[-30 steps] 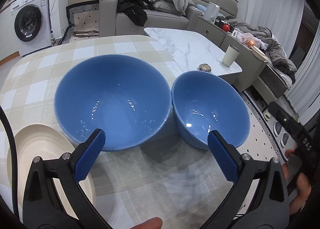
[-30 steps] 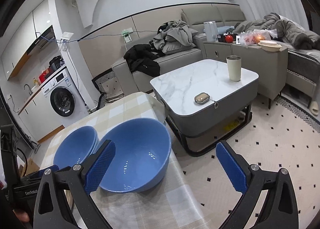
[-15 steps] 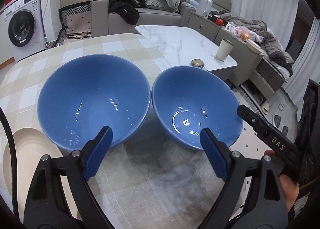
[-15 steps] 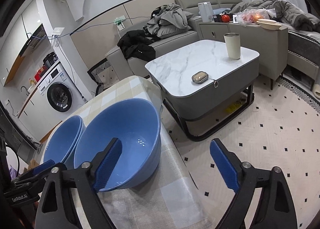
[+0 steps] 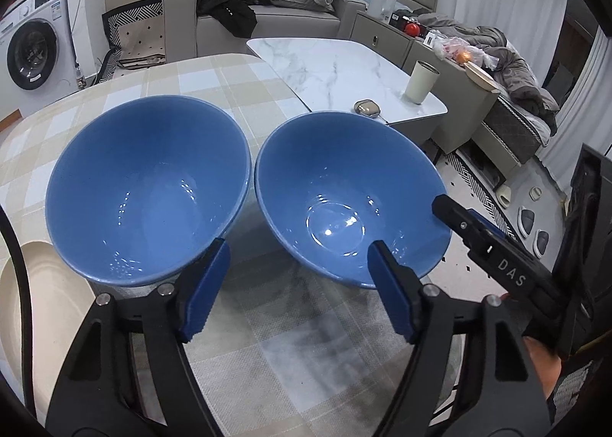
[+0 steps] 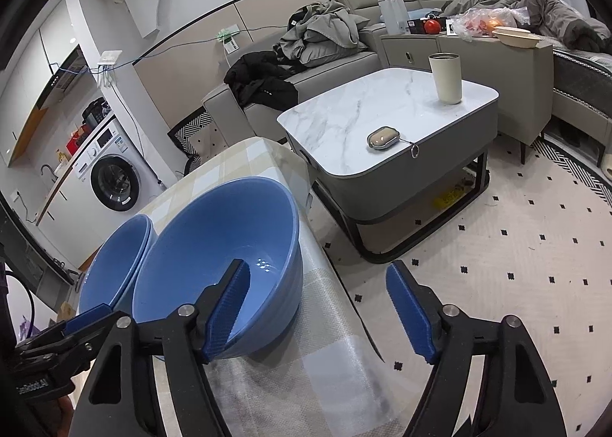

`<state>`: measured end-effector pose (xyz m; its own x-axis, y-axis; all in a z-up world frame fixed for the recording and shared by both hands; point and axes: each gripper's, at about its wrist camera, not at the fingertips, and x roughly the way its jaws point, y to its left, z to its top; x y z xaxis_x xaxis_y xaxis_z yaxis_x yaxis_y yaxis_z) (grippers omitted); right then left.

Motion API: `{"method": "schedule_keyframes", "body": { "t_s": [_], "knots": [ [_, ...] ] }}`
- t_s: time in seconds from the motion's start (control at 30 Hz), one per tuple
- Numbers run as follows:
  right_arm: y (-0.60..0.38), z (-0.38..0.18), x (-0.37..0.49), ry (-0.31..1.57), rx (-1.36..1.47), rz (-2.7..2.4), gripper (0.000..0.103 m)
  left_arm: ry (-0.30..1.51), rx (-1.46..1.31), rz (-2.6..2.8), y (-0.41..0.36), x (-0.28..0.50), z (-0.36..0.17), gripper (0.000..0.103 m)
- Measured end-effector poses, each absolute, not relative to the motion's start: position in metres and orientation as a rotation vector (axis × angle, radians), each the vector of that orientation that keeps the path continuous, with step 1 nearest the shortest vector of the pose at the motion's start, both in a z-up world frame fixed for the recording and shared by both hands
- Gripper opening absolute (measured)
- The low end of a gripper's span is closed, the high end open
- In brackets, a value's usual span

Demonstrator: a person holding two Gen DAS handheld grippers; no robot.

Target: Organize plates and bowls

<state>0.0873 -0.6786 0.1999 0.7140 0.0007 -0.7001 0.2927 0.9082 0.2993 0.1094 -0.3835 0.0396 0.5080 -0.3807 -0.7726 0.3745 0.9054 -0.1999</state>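
2 glossy blue ceramic bowls, the left bowl (image 5: 147,188) and the right bowl (image 5: 350,200), sit just beside each other on the checked tablecloth (image 5: 306,353). Only the left wrist view shows a cream plate (image 5: 42,307). The left gripper (image 5: 296,295) and right gripper (image 6: 319,312) have just been closing; both remain released, pressing on nothing.

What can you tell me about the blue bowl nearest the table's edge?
The glossy blue ceramic-looking bowl is round, deep and empty, standing upright on the checked tablecloth near the table's edge. Its rim sits right beside a matching blue bowl. One finger of the right gripper is inside it, not yet gripping.
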Motion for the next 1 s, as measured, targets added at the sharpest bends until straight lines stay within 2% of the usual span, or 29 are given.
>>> {"method": "schedule_keyframes", "body": {
  "t_s": [0.07, 0.17, 0.43, 0.53, 0.63, 1.0],
  "knots": [
    [-0.68, 0.197, 0.087, 0.77, 0.412, -0.165, 0.067, 0.943, -0.012, -0.454, -0.387, 0.113, 0.035, 0.069],
    [-0.681, 0.195, 0.087, 0.762, 0.43, -0.149, 0.064, 0.956, -0.013, -0.453, -0.392, 0.119, 0.028, 0.065],
    [-0.673, 0.195, 0.089, 0.74, 0.414, -0.12, 0.049, 0.959, -0.001, -0.456, -0.409, 0.127, 0.014, 0.042],
    [-0.672, 0.194, 0.09, 0.733, 0.42, -0.109, 0.039, 0.953, 0.008, -0.446, -0.412, 0.129, 0.01, 0.036],
    [-0.668, 0.194, 0.092, 0.733, 0.416, -0.102, 0.033, 0.942, 0.022, -0.438, -0.414, 0.13, 0.01, 0.033],
    [-0.649, 0.192, 0.098, 0.737, 0.33, -0.09, 0.031, 0.922, 0.06, -0.431, -0.414, 0.129, 0.012, 0.031]
  ]
}}
